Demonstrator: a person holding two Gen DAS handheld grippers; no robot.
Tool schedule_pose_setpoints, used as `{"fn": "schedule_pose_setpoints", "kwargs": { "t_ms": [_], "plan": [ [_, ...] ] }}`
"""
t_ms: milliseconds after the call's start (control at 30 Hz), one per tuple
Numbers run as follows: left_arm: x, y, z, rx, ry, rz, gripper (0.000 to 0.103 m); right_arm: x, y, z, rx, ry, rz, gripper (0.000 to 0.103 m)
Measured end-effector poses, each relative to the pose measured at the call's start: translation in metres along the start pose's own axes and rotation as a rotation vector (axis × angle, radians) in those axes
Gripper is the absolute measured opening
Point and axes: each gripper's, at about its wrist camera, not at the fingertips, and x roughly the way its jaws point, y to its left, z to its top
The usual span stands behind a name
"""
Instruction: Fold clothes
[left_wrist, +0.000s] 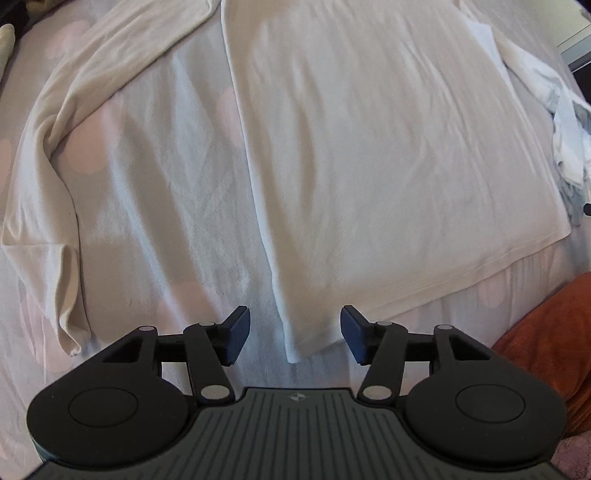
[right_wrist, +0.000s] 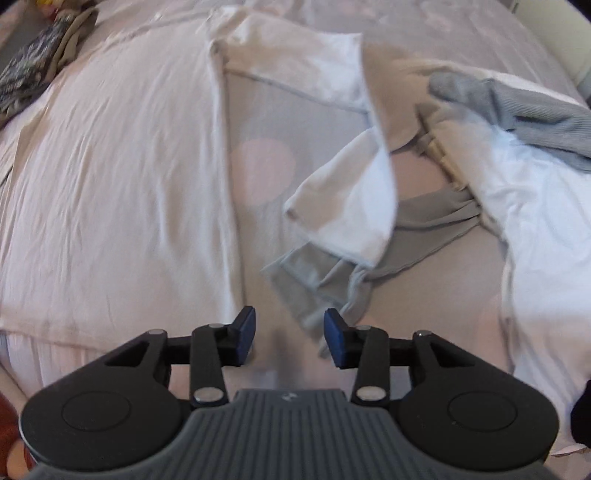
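A cream long-sleeved shirt (left_wrist: 388, 155) lies flat on the bed, its left sleeve (left_wrist: 62, 155) stretched out and bent down the left side. My left gripper (left_wrist: 293, 336) is open, and the shirt's lower left hem corner (left_wrist: 295, 349) lies between its fingers. In the right wrist view the same shirt (right_wrist: 110, 177) fills the left half, with its right sleeve (right_wrist: 347, 177) folded back and crumpled on the bed. My right gripper (right_wrist: 289, 338) is open and empty, just off the shirt's lower right edge, above a grey garment (right_wrist: 325, 280).
The bedsheet (left_wrist: 166, 192) is pale with pink dots. A heap of white and grey clothes (right_wrist: 517, 147) lies at the right. An orange-brown cloth (left_wrist: 550, 339) lies at the bed's near edge. Patterned dark clothes (right_wrist: 26, 77) lie at the far left.
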Motion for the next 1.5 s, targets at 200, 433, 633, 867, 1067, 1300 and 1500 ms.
{"fn": "schedule_pose_setpoints", "kwargs": {
  "t_ms": [200,433,633,867,1067,1300,1500],
  "plan": [
    [-0.023,0.011,0.009,-0.036,-0.083,-0.033,0.052,0.016,-0.043,0.023,0.137,-0.097,-0.067,0.044],
    [-0.025,0.015,0.036,-0.071,-0.114,0.009,0.052,0.039,-0.054,0.036,0.211,-0.155,-0.009,0.003],
    [-0.037,0.008,0.041,-0.077,-0.139,0.043,0.052,0.005,-0.058,0.052,0.174,-0.226,-0.081,0.003],
    [-0.035,0.012,0.066,-0.095,-0.151,0.057,0.052,-0.065,-0.095,0.108,0.166,-0.331,-0.204,0.003],
    [-0.035,0.017,0.083,-0.111,-0.172,0.087,0.052,-0.077,-0.142,0.163,0.198,-0.374,-0.362,0.003],
    [-0.036,0.038,0.088,-0.163,-0.175,0.129,0.052,-0.023,-0.19,0.193,0.265,-0.284,-0.467,0.003],
    [-0.05,0.076,0.086,-0.211,-0.204,0.213,0.052,0.016,-0.208,0.19,0.279,-0.228,-0.526,0.003]
  ]
}}
